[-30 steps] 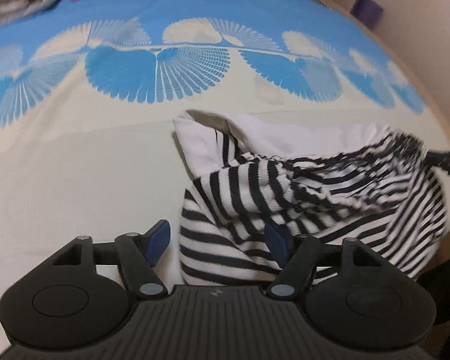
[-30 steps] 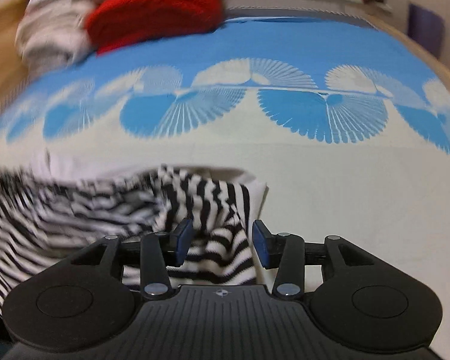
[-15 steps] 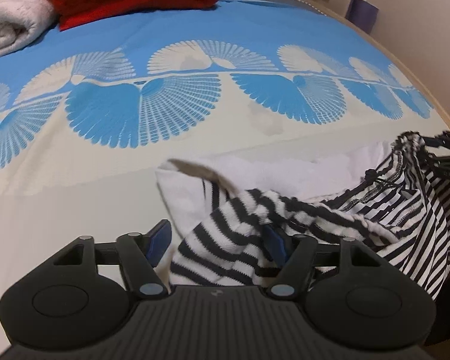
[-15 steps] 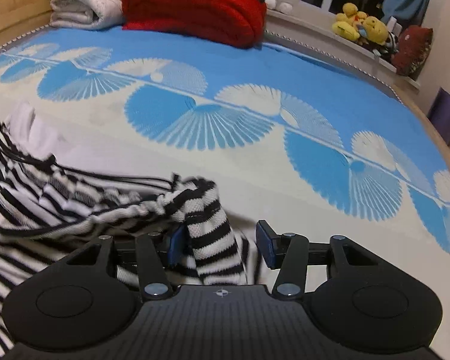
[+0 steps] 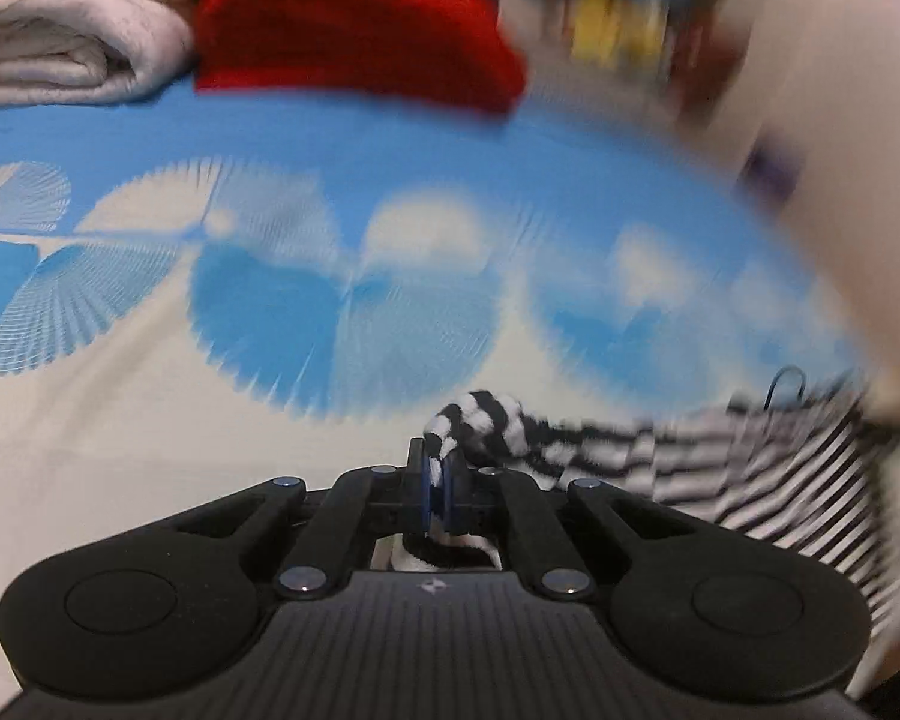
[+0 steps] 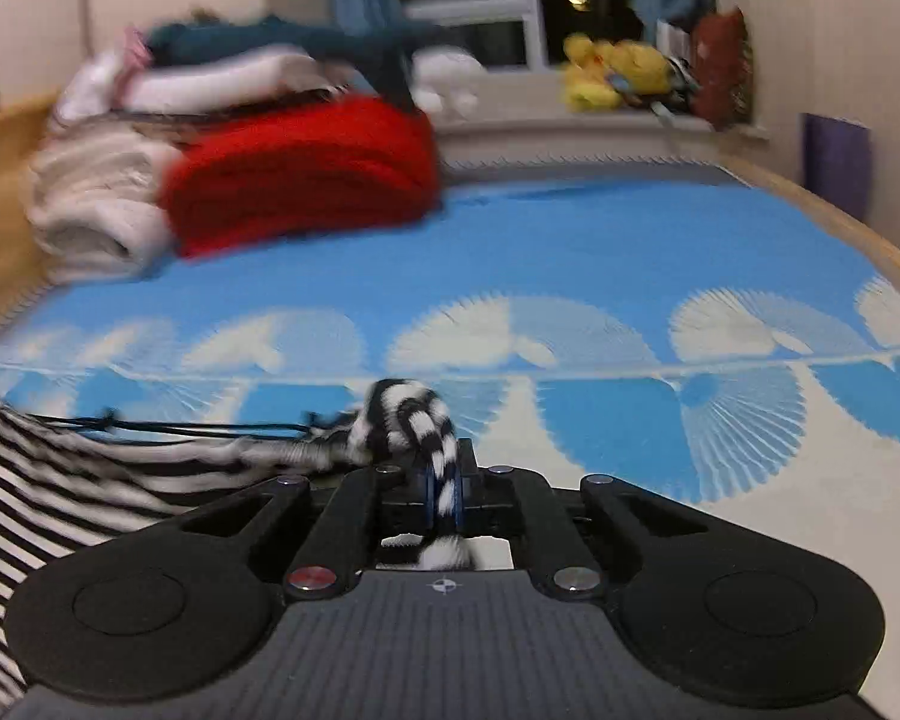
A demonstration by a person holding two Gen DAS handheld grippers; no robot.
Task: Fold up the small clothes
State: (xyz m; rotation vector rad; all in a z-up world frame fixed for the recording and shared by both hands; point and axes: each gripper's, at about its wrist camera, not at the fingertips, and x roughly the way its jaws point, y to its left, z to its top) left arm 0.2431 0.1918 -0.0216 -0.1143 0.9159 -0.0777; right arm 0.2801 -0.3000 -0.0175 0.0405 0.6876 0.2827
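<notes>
Pinched tight in both tools now is the striped top (image 5: 720,456); half a second ago the blue pads were apart with cloth only lying between them. The left gripper (image 5: 437,483) is shut on one bunched corner, low in the middle of its frame. The right gripper (image 6: 444,489) is shut on another corner. The cloth is stretched between them above the blue and white bed cover (image 6: 570,252). It can likely be spread flat next. One top, two grippers, one red blanket (image 6: 306,174) are counted.
</notes>
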